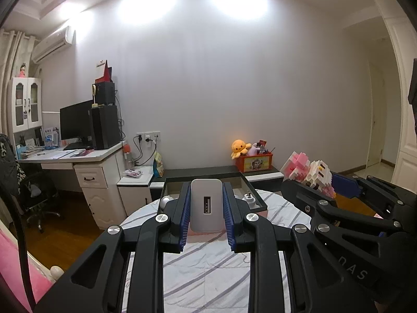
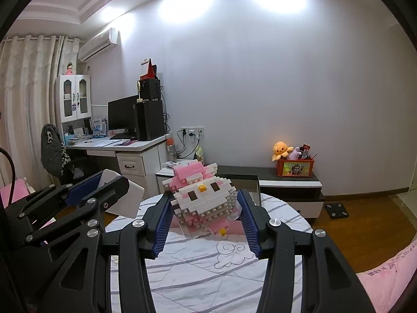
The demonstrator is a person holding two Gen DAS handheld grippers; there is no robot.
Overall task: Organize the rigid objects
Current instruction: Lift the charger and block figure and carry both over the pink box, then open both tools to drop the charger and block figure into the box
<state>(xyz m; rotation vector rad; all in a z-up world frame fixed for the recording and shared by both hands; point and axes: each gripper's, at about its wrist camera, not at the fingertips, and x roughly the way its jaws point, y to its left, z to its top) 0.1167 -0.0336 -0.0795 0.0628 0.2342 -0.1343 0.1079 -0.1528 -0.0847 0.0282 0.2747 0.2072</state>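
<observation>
My left gripper [image 1: 206, 191] is shut on a white USB charger [image 1: 206, 208], held upright with its port facing the camera. Behind it a dark open box [image 1: 250, 186] stands on the round table and holds a white plug adapter [image 1: 249, 198] and a silver ball [image 1: 165, 202]. My right gripper [image 2: 203, 195] is shut on a pink and white brick figure [image 2: 203, 195], lifted above the striped tablecloth [image 2: 198, 268]. The right wrist view shows the left gripper [image 2: 114, 182] at the left with the charger [image 2: 127, 200]. In the left wrist view the brick figure [image 1: 310, 173] is at the right.
Beyond the table a low black and white cabinet [image 2: 289, 186] carries an orange box of plush toys [image 2: 294, 168]. A white desk [image 1: 78, 157] with a monitor stands at the left by a black chair [image 1: 36, 195]. Pink bedding [image 2: 388, 281] borders the table at the right.
</observation>
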